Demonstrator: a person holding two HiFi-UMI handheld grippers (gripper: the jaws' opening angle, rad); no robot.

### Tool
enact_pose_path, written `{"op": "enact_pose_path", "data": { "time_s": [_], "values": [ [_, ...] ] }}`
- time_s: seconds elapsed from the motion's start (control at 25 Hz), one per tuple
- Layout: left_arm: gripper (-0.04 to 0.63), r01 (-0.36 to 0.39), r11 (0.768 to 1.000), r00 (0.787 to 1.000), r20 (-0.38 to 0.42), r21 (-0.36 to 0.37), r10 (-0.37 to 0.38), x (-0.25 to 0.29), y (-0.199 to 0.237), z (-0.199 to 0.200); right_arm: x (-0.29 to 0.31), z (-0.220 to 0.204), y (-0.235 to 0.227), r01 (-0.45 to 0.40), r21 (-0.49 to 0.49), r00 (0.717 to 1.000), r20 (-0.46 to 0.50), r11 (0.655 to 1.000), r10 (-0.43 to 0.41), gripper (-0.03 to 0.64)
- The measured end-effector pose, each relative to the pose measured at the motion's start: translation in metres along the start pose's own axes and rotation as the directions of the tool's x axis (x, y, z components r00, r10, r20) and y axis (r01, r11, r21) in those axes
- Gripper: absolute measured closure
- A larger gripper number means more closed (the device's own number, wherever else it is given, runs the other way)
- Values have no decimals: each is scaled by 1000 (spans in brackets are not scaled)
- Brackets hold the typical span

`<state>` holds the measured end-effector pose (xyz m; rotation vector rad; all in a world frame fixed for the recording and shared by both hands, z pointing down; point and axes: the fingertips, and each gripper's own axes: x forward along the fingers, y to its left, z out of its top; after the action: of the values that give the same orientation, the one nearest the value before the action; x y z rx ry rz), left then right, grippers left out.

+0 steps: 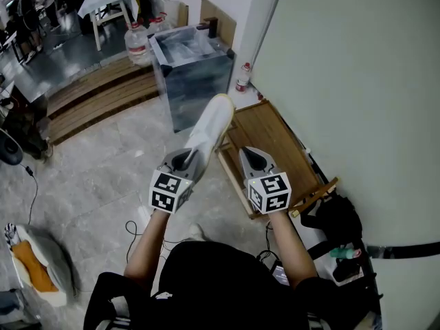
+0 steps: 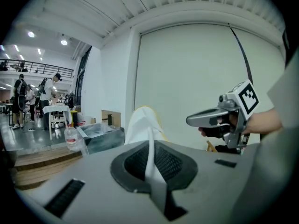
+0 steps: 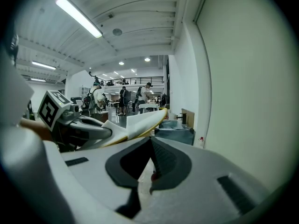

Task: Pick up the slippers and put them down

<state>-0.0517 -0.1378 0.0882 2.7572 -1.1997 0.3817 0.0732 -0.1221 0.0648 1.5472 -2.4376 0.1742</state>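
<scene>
A water bottle (image 1: 136, 43) stands well ahead of the left claw (image 1: 184, 159) and off to its left. On the floor beside it is a steel box (image 1: 192, 74), straight out beyond the claw's tips. The left claw is clamped on a white slipper (image 1: 212, 126). In the left gripper view a thin flap of the slipper runs down between the two dark pads, which press it from both sides. The slipper sticks out forward and upward from the jaws, clear of the floor, with its rounded end and yellowish rim farthest from the claw, near the box.

The right claw (image 1: 253, 158) is held beside the left one at about the same height, a little apart from it. The slipper passes to its left without touching it. Its jaws are together, the pad tips meeting in a line, with nothing gripped between them. A wooden rack (image 1: 271, 133) lies below and ahead of the right claw. A pale wall (image 1: 357, 81) rises close on that claw's right side.
</scene>
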Motion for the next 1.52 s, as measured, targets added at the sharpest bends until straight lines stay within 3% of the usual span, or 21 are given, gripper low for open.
{"op": "enact_pose_path", "data": {
  "time_s": [0.68, 0.88, 1.52],
  "values": [
    [580, -64, 998, 998, -12, -20, 64, -49, -87, -14, -89, -30, 20, -81, 15, 997, 10, 997, 81, 624],
    [580, -84, 994, 996, -8, -66, 84, -75, -109, -16, -116, -45, 33, -96, 13, 995, -4, 995, 96, 624],
    [580, -111, 993, 993, -41, -38, 110, -116, -174, -50, -183, -73, 49, -128, 16, 992, 9, 992, 128, 624]
  ]
}}
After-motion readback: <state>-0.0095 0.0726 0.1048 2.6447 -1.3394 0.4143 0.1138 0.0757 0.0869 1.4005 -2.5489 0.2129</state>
